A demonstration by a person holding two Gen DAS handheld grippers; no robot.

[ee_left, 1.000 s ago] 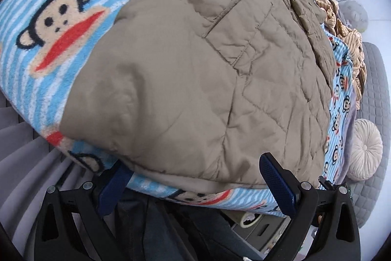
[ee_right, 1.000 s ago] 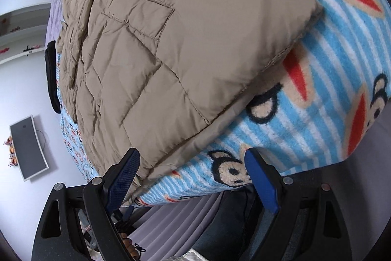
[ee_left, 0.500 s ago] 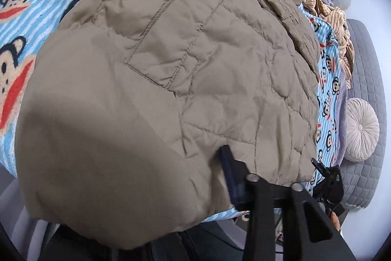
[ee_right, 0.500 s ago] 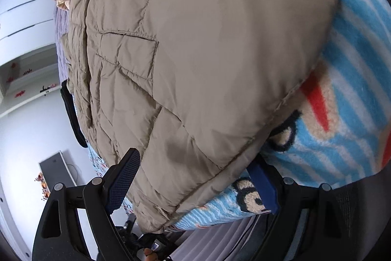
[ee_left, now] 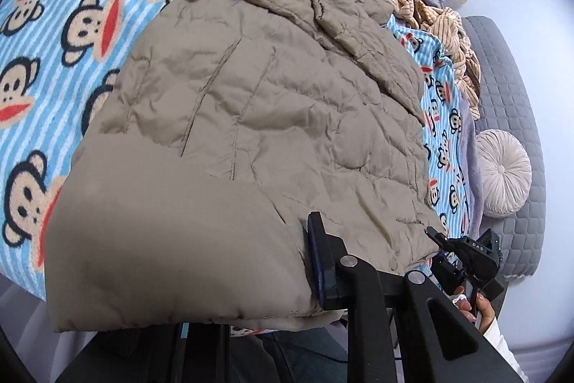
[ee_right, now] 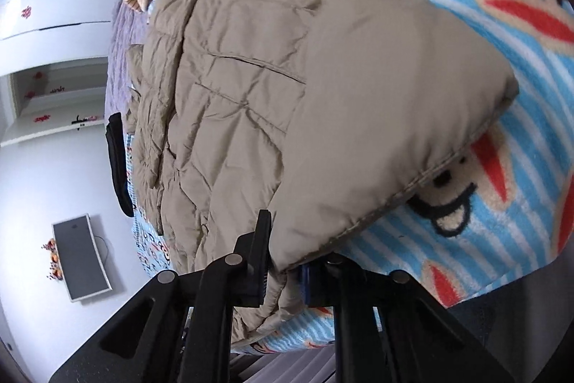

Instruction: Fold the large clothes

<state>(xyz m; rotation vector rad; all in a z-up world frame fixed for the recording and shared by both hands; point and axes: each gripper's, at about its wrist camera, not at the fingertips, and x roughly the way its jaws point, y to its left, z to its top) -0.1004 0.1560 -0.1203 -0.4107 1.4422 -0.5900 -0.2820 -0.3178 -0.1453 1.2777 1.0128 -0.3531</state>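
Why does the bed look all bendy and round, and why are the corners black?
Both wrist views use fisheye lenses, so straight edges bulge and the corners go black. In the left wrist view the jacket hem nearest the lens is soft and blurry; the blanket further off is sharp. In the right wrist view the wall is washed out bright, and the jacket casts a shadow on the blanket.
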